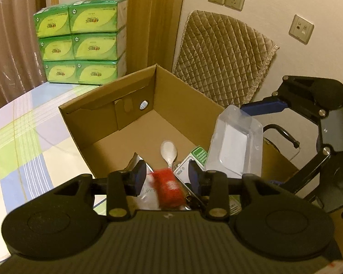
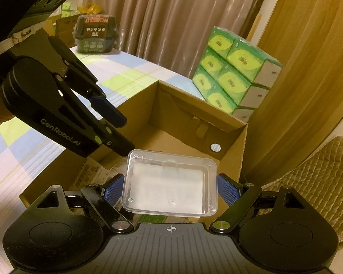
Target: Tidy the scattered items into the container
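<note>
An open cardboard box (image 1: 135, 96) stands on the checked tablecloth; it also shows in the right wrist view (image 2: 187, 114). My left gripper (image 1: 167, 178) is open above the box's near side, with a blurred red item (image 1: 168, 188) between and below its fingers, apart from the pads. Inside the box lie a white spoon (image 1: 169, 151), a silver packet (image 1: 135, 162) and a green-and-white carton (image 1: 195, 157). My right gripper (image 2: 170, 189) is shut on a clear plastic case (image 2: 171, 182), held above the box's edge; the case also shows in the left wrist view (image 1: 236, 146).
A stack of green tissue packs (image 1: 82, 41) stands on the table behind the box. A quilted cushion (image 1: 224, 57) leans on the wall at the right. A dark food tub (image 2: 95, 34) sits at the table's far end. Curtains hang behind.
</note>
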`<state>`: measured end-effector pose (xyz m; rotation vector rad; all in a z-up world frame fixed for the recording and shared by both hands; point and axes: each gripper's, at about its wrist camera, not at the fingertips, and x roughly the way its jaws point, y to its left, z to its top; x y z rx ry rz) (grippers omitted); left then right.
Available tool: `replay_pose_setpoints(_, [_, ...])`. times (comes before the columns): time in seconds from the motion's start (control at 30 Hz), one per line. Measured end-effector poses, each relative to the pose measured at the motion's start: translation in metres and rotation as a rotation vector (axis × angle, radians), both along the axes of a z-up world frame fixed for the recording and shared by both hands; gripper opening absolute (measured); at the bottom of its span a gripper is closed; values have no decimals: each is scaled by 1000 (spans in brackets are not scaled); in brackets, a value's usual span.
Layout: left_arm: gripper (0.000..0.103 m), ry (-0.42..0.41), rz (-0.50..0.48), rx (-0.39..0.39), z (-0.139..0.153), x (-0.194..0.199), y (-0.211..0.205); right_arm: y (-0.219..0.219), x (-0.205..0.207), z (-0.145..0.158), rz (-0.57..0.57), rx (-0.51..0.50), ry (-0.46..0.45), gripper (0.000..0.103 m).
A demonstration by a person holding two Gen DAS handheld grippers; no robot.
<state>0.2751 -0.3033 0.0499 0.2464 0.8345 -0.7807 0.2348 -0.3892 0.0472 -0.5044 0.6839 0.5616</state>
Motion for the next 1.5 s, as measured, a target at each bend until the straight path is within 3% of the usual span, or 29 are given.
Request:
replay_pose_setpoints(0.53, [38, -35, -5, 37, 5, -8, 24, 18, 6, 4, 9, -6, -16, 84])
replay_pose_setpoints(0.6, [39, -39, -4, 38, 6, -8, 27, 22, 6, 2, 31, -18, -21, 87])
replay_pose_setpoints(0.67, [41, -42, -2, 40, 7, -9, 29, 24, 5, 0, 30, -43, -49, 101])
replay_pose_setpoints(0.77, [49, -43, 2, 41, 7, -11, 33, 22, 5, -1, 6, -48, -56, 101])
replay_pose_setpoints(0.93, [52, -45, 1, 42, 8, -13, 37, 16, 0, -1, -15, -50, -47, 101])
replay_pose_setpoints(1.2, [74, -52, 8, 27, 11, -24, 40, 1, -19, 7, -139, 29, -14, 101])
replay_pose_setpoints(1.37, [97, -75, 47, 14, 14, -41, 45, -4, -48, 10, -213, 37, -21, 101])
replay_pose_setpoints(1.5, [102, -93, 93, -27, 19, -61, 56, -9, -75, 11, -254, 76, -11, 101])
